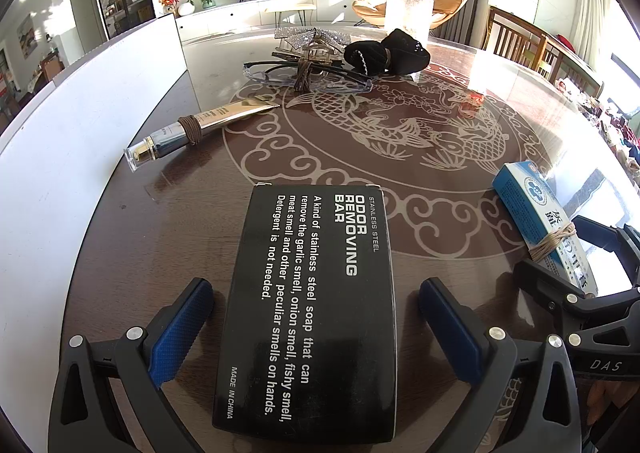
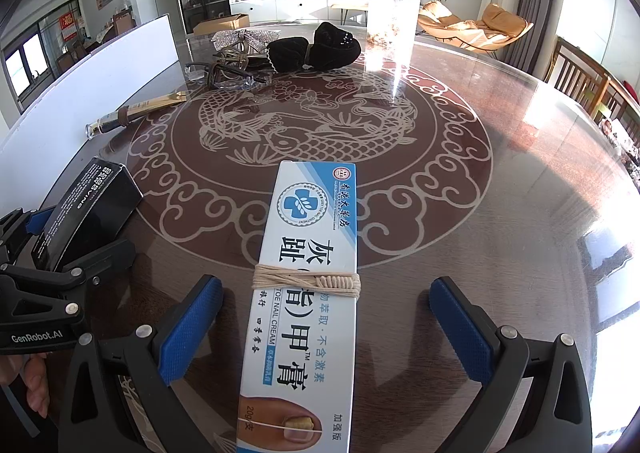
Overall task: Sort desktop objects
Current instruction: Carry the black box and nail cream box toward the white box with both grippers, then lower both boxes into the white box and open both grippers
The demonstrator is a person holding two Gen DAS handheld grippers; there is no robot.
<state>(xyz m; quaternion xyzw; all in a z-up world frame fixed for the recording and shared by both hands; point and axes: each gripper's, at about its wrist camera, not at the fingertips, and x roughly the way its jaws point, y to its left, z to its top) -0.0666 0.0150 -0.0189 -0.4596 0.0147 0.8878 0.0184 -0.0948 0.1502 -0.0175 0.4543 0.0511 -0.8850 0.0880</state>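
Both claws stood wide open, gripping nothing. Left claw [image 1: 316, 337] straddled black soap box [image 1: 308, 309] lying on surface [image 1: 440, 157]; right claw [image 2: 326, 333] straddled cream box [image 2: 304, 293]. Rec: centre pads, close squarely on long sides

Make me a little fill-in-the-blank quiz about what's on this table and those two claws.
The box between the left claw's fingers is coloured ____.
The twine around the blue-and-white cream box is wound around its ____.
Both claws stand ____, gripping nothing.
The gold tube lies to the ____ of the black box.

Missing: black; middle; open; left
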